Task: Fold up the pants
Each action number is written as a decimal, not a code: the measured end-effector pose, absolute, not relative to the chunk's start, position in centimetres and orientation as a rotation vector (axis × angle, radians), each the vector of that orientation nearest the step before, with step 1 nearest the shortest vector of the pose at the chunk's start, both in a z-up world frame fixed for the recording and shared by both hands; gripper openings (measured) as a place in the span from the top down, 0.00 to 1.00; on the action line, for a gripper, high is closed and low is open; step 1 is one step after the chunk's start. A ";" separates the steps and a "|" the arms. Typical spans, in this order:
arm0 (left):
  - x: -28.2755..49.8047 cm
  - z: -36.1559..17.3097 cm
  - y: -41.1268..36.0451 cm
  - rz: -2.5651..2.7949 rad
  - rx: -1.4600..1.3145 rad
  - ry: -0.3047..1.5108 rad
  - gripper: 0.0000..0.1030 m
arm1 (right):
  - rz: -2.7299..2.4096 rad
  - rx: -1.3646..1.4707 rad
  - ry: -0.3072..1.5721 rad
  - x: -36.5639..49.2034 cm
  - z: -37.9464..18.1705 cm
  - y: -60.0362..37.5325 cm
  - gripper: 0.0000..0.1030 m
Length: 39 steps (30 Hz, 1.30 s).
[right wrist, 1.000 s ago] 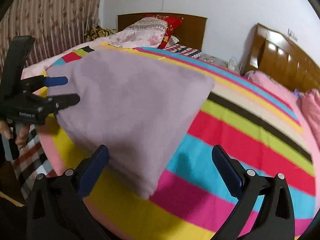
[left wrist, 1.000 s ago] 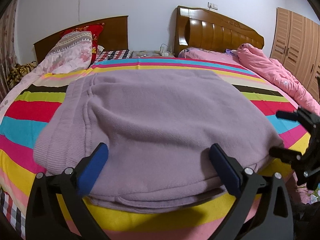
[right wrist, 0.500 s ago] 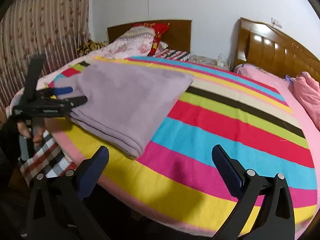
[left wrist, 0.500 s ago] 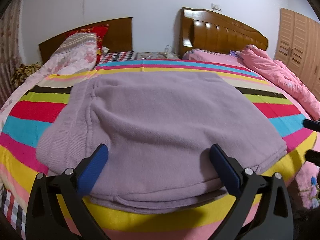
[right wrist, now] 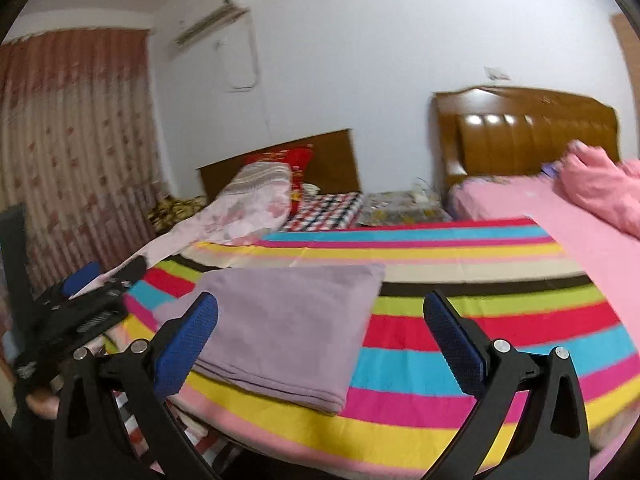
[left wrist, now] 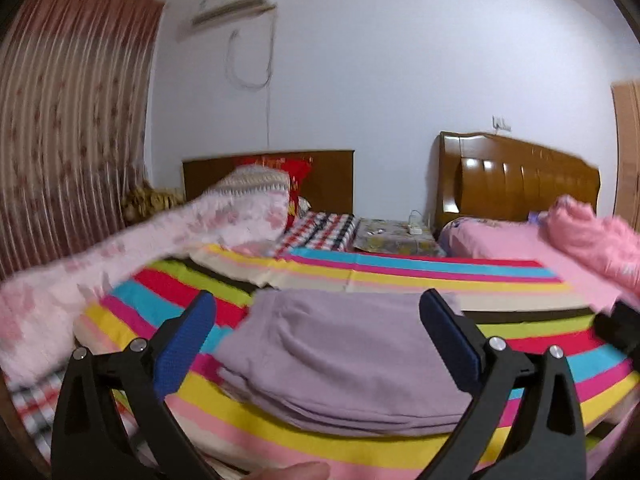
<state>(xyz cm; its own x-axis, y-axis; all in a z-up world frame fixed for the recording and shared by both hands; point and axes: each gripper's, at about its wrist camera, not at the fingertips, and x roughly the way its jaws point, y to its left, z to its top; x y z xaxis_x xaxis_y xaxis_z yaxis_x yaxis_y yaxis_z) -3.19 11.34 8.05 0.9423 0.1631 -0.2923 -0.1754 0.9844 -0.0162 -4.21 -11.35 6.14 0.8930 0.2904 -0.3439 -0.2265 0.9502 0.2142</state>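
Observation:
The lilac pants [left wrist: 340,356] lie folded into a flat rectangle near the front edge of the striped bedspread [left wrist: 400,280]. In the right wrist view the pants [right wrist: 288,320] sit left of centre on the bedspread [right wrist: 480,320]. My left gripper [left wrist: 316,344] is open and empty, held back from the bed above the pants' near edge. My right gripper [right wrist: 320,336] is open and empty, also back from the bed. The left gripper [right wrist: 80,300] shows at the left edge of the right wrist view, and the right gripper's body [left wrist: 620,332] at the right edge of the left wrist view.
A floral quilt and pillows [left wrist: 160,240] lie at the bed's left and head. A pink bed with a bundled pink quilt [right wrist: 600,192] stands on the right. Wooden headboards [left wrist: 520,180], a bedside stand [left wrist: 396,236] and a curtain [left wrist: 68,140] line the far wall.
Both grippers have pulled back and up from the bed, so the folded pants look smaller and farther. The pants have not moved.

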 end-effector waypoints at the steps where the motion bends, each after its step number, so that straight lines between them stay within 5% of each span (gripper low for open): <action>1: -3.3 7.8 11.4 0.193 -0.069 0.310 0.01 | 0.254 0.170 0.395 -4.2 5.6 -11.1 0.04; 27: -3.1 -0.8 11.3 0.276 -0.137 0.618 0.01 | 0.295 -0.094 0.683 -1.6 -1.5 -5.8 0.04; 39: -3.6 -0.5 10.5 0.307 -0.050 0.591 0.02 | 0.298 -0.086 0.702 -1.4 -2.0 -5.9 0.04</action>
<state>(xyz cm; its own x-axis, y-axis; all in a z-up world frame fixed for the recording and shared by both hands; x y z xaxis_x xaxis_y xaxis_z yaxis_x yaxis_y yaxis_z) -3.61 10.52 -0.47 0.7864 0.2704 -0.5553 -0.2990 0.9534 0.0408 -1.44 -5.88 -1.99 0.7232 0.2408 -0.6473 -0.2980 0.9543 0.0221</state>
